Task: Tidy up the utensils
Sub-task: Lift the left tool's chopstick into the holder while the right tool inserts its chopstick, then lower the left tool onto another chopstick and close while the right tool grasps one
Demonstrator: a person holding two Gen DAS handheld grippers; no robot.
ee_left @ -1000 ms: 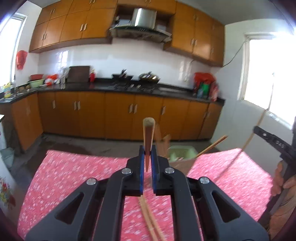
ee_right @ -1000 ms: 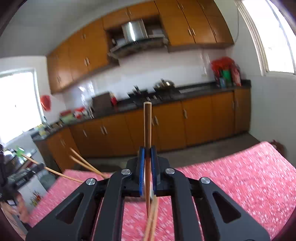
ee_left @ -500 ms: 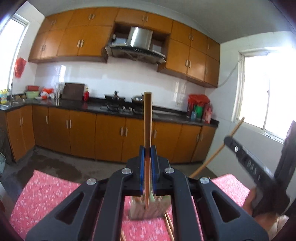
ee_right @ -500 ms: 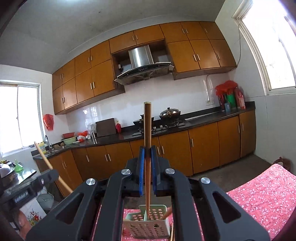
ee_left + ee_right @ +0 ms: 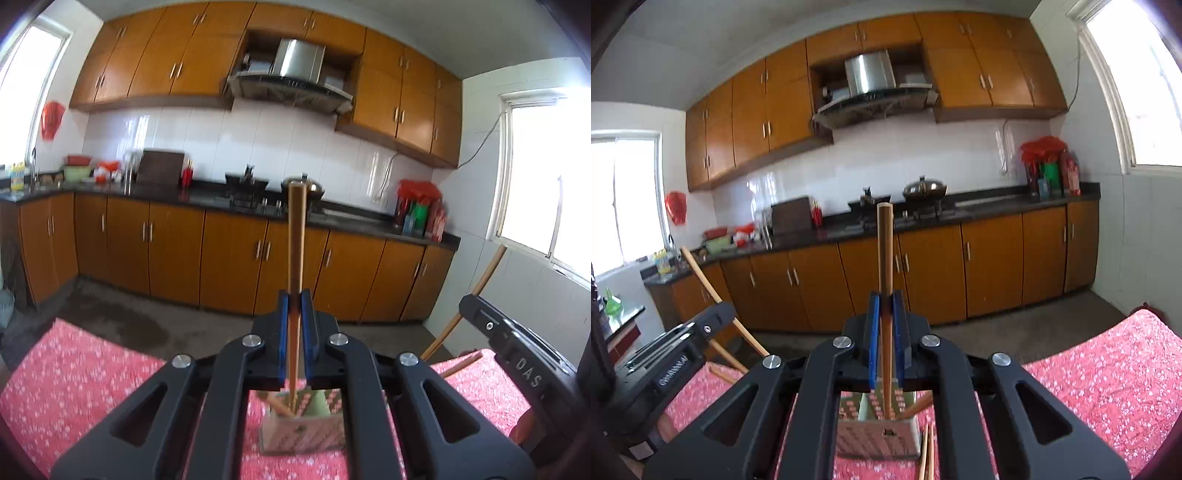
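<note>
Each gripper clenches one chopstick upright. The left gripper (image 5: 294, 317) holds its chopstick (image 5: 295, 240) with the lower tip inside the perforated holder (image 5: 301, 435) on the red-clothed worktop (image 5: 74, 376). The right gripper (image 5: 885, 317) holds its stick (image 5: 885, 251) likewise, tip down in the holder (image 5: 879, 439). Two loose chopsticks (image 5: 928, 454) lie just beside the holder.

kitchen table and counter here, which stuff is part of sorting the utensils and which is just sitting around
Part of the job:
- left gripper, shut on a chopstick
- right gripper, shut on another chopstick
- perforated holder below them on the red tablecloth
- loose chopsticks beside the holder

Just lying about:
- lidded wok on the stove
- cutting board
- red bag on the counter
</note>
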